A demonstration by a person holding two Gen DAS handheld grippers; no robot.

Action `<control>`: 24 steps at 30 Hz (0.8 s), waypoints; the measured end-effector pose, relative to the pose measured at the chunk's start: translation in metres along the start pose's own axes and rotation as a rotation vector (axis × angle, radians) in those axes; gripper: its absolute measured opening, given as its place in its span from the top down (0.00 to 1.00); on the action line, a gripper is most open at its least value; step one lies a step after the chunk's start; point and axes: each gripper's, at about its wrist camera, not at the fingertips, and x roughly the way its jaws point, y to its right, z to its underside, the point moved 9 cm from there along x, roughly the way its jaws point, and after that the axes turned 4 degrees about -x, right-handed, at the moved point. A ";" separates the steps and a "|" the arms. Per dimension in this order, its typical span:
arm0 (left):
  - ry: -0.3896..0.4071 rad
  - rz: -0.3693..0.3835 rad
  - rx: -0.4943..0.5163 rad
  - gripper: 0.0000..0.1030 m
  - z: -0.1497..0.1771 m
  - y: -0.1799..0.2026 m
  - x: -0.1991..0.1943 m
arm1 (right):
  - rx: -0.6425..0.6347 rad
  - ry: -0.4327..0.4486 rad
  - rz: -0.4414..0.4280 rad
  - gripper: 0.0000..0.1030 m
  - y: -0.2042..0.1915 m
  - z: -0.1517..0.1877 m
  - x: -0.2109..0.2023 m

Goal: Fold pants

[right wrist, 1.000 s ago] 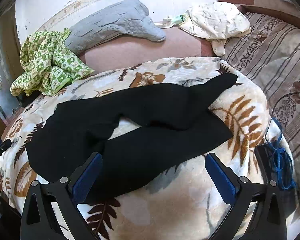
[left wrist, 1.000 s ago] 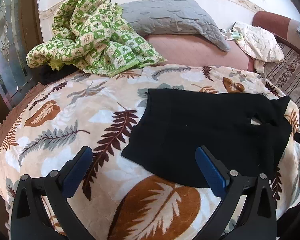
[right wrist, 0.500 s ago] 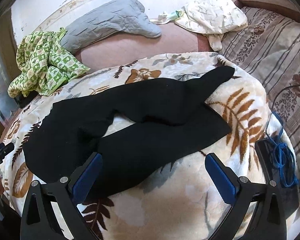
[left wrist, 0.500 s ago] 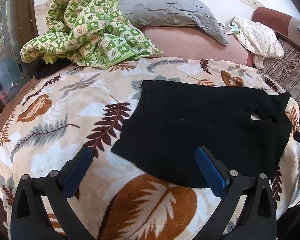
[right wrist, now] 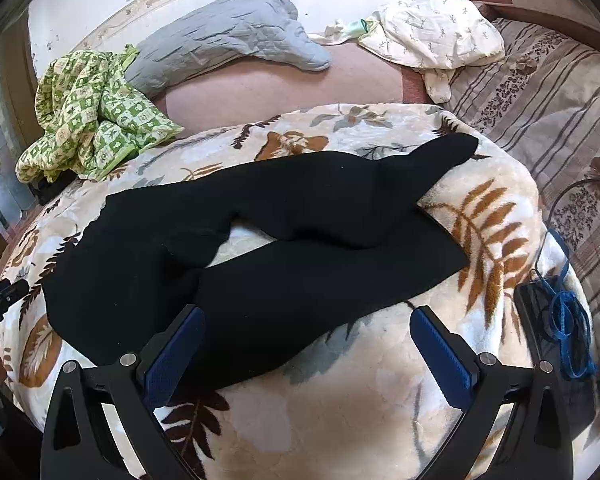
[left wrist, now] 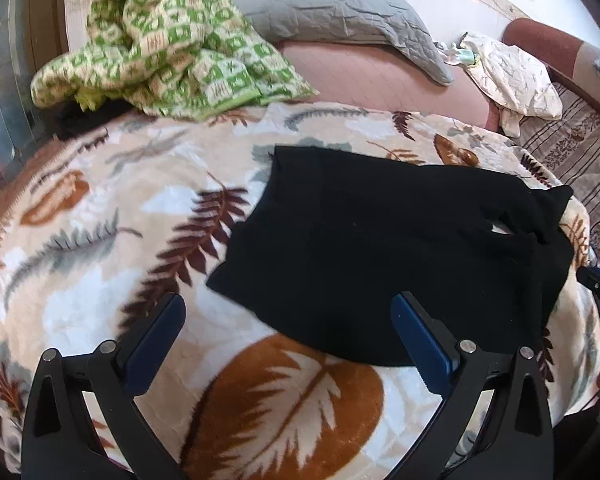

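Hovering with both grippers, left [left wrist: 288,322] and right [right wrist: 307,330], spread wide and empty, we judge the pants [right wrist: 260,240] on the blanket [right wrist: 380,420] soft, light, limp; best pinched at waistband and cuffs.

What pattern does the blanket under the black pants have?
Cream blanket with brown, orange and grey leaf and fern prints, clearest in the left wrist view; the pants are plain black.

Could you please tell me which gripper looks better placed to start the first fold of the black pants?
Probably the right gripper: it is open with the near leg of the black pants lying between its fingers. The left gripper, also open, faces the waist end, mostly over the leaf-print blanket.
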 end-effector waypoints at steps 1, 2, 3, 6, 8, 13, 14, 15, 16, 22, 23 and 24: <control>-0.020 0.014 -0.018 0.00 0.003 -0.001 0.003 | 0.007 -0.005 0.004 0.00 0.003 0.001 -0.001; -0.033 0.021 -0.030 0.00 0.005 -0.001 0.004 | 0.016 -0.009 0.002 0.00 0.006 0.002 -0.001; -0.048 0.028 -0.048 0.00 0.009 -0.003 0.007 | 0.030 -0.016 -0.005 0.00 0.010 0.004 -0.001; -0.068 0.034 -0.097 0.00 0.014 -0.007 0.014 | 0.076 -0.025 -0.018 0.00 0.022 0.009 -0.004; -0.078 0.034 -0.129 0.00 0.017 -0.008 0.022 | 0.114 -0.032 -0.030 0.00 0.030 0.012 -0.004; -0.117 0.062 -0.221 0.00 0.020 -0.004 0.048 | 0.275 -0.058 -0.121 0.01 0.044 0.017 0.011; -0.128 0.063 -0.237 0.00 0.020 -0.003 0.055 | 0.294 -0.054 -0.130 0.01 0.046 0.016 0.014; -0.129 0.057 -0.246 0.00 0.018 -0.001 0.058 | 0.314 -0.051 -0.132 0.01 0.048 0.014 0.019; -0.116 0.054 -0.246 0.01 0.016 0.001 0.060 | 0.329 -0.051 -0.131 0.01 0.050 0.012 0.024; -0.126 0.082 -0.240 0.85 0.006 0.007 0.069 | 0.347 -0.048 -0.097 0.14 0.047 0.001 0.058; -0.135 0.101 -0.262 0.85 0.005 0.007 0.070 | 0.336 -0.044 -0.099 0.31 0.044 0.000 0.062; -0.132 0.105 -0.264 0.87 0.004 0.006 0.068 | 0.331 -0.055 -0.108 0.45 0.041 -0.001 0.066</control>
